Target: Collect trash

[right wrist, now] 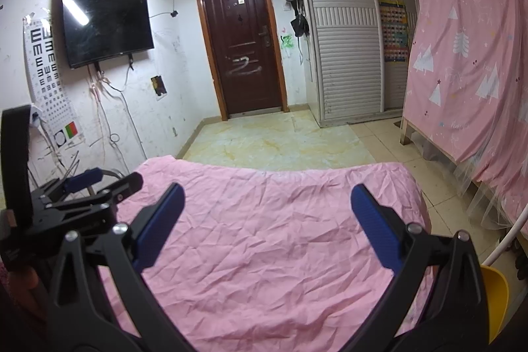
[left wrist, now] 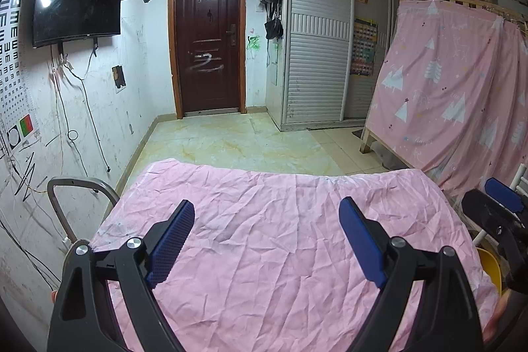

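No trash shows in either view. A table covered with a wrinkled pink cloth (left wrist: 274, 240) fills the lower half of the left wrist view and also the right wrist view (right wrist: 270, 236). My left gripper (left wrist: 267, 213) is open and empty above the cloth, its blue pads wide apart. My right gripper (right wrist: 267, 197) is open and empty above the same cloth. The left gripper also shows at the left edge of the right wrist view (right wrist: 99, 183). The right gripper shows at the right edge of the left wrist view (left wrist: 495, 200).
A metal chair frame (left wrist: 79, 187) stands left of the table. A yellow bin (right wrist: 493, 296) sits at the table's right. A bed frame draped in pink fabric (left wrist: 455, 81) stands at the right. Tiled floor (left wrist: 237, 144), a brown door (left wrist: 208, 45) and a wardrobe (left wrist: 316, 55) lie beyond.
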Tool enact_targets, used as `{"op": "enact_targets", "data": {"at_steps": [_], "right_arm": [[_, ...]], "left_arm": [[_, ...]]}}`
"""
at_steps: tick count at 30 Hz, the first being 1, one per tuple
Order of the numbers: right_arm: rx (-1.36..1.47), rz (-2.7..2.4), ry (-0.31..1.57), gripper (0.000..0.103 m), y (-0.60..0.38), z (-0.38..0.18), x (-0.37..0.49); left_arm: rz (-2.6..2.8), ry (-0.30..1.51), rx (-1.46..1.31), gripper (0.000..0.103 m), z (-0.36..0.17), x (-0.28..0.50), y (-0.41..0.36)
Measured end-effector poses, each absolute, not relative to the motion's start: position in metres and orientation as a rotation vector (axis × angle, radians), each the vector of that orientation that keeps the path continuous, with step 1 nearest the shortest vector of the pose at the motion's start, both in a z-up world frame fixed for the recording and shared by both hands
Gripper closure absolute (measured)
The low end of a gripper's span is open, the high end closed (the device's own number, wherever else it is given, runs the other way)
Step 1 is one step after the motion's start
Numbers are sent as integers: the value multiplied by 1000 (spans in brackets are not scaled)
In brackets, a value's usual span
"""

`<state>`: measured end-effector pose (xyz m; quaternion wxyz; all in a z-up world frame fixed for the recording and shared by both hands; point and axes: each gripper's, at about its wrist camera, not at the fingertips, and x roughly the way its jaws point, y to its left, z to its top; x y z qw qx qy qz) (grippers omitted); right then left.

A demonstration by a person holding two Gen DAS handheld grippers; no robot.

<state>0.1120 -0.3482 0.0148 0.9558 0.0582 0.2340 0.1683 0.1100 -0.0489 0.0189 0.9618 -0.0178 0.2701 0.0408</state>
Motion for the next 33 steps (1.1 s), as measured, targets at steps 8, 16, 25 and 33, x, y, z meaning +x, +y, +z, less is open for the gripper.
{"op": "enact_targets", "data": {"at_steps": [8, 16, 25, 33], "right_arm": [[117, 343, 475, 6, -348, 14, 112], [116, 343, 474, 6, -347, 14, 112], [114, 344, 475, 6, -347, 15, 112], [112, 344, 473, 6, -346, 14, 111]], "left_arm": [[83, 548, -38, 23, 19, 111, -48], [83, 549, -44, 23, 19, 110, -48], [78, 557, -64, 23, 17, 111, -45], [84, 560, -67, 23, 16, 112, -43]]}}
